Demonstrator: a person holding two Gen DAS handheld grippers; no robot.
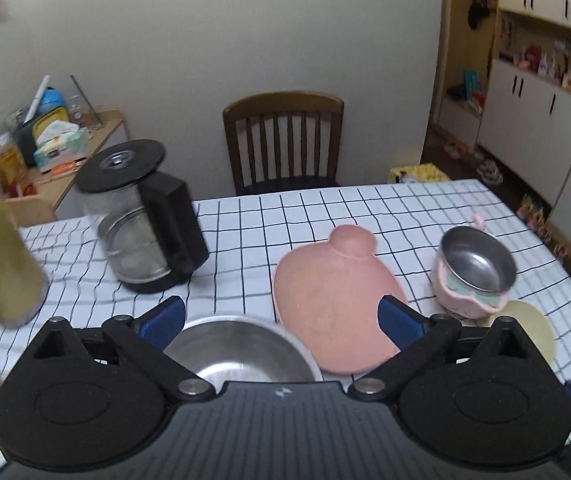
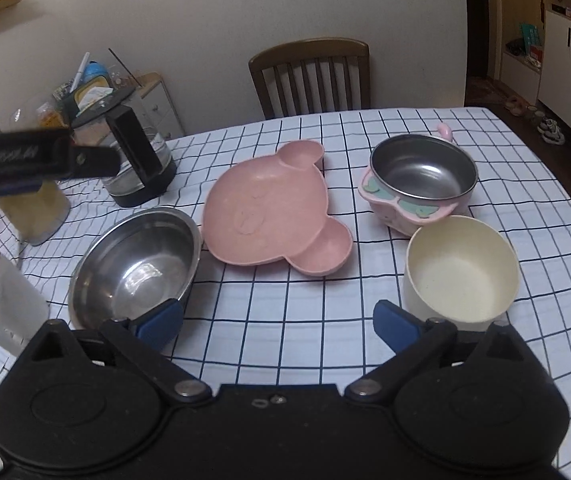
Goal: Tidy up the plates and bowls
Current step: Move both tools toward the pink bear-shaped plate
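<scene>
Right wrist view: both your grippers, left gripper (image 1: 281,320) and right gripper (image 2: 277,320), gape wide and empty, so you're at the approach step; next, pick cream bowl (image 2: 461,268) for nesting into steel bowl (image 2: 137,264)

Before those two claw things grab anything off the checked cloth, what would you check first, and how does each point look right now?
1. Left gripper empty, jaws wide: ok.
2. Right gripper empty, jaws wide: ok.
3. Steel bowl upright, nothing inside: ok.
4. Pink plate flat, nothing on it: ok.
5. Cream bowl free of the pink-cased bowl: cannot tell.
6. Kettle clear of the dishes: ok.
</scene>
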